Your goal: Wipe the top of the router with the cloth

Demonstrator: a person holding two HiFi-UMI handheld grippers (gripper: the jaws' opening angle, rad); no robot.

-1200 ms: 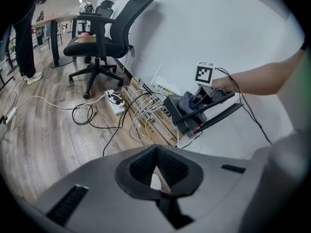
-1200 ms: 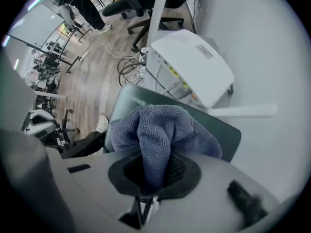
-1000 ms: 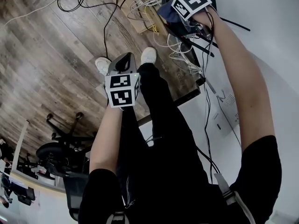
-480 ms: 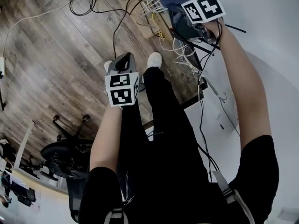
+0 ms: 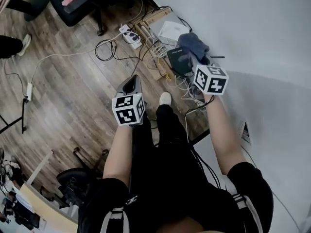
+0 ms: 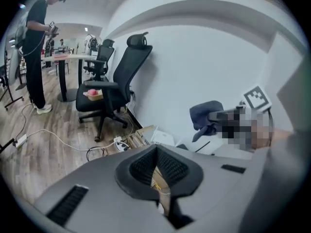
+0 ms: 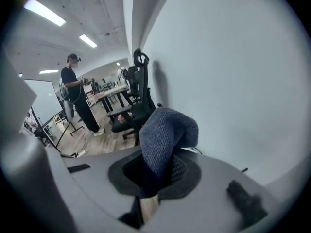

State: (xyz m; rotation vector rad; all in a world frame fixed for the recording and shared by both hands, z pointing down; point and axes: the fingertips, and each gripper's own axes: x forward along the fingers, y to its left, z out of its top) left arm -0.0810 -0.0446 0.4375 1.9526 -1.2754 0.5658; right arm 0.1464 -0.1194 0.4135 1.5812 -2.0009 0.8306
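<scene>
My right gripper (image 5: pixel 192 57) is shut on a blue-grey cloth (image 5: pixel 194 44) that bunches up out of its jaws (image 7: pixel 165 135). It hangs over a dark boxy thing (image 5: pixel 179 61) beside the white wall, with a thin black antenna (image 5: pixel 217 57) sticking out to the right; I cannot tell whether the cloth touches it. The left gripper view shows the cloth (image 6: pixel 206 114) off to the right. My left gripper (image 5: pixel 130 85) is held out over the wooden floor, well left of the cloth, jaws closed with nothing between them (image 6: pixel 156 159).
A white flat box (image 5: pixel 171 31) lies on a wooden frame near the wall among tangled cables (image 5: pixel 158 52). A power strip (image 5: pixel 129 35) and loose cords lie on the floor. A black office chair (image 5: pixel 77 1) stands at top left. A person (image 6: pixel 36 47) stands farther off.
The head view has pulled back and swung, bringing the chair and power strip into sight. My right gripper with the cloth has dropped from the frame's top to mid-right. The left gripper has hardly shifted.
</scene>
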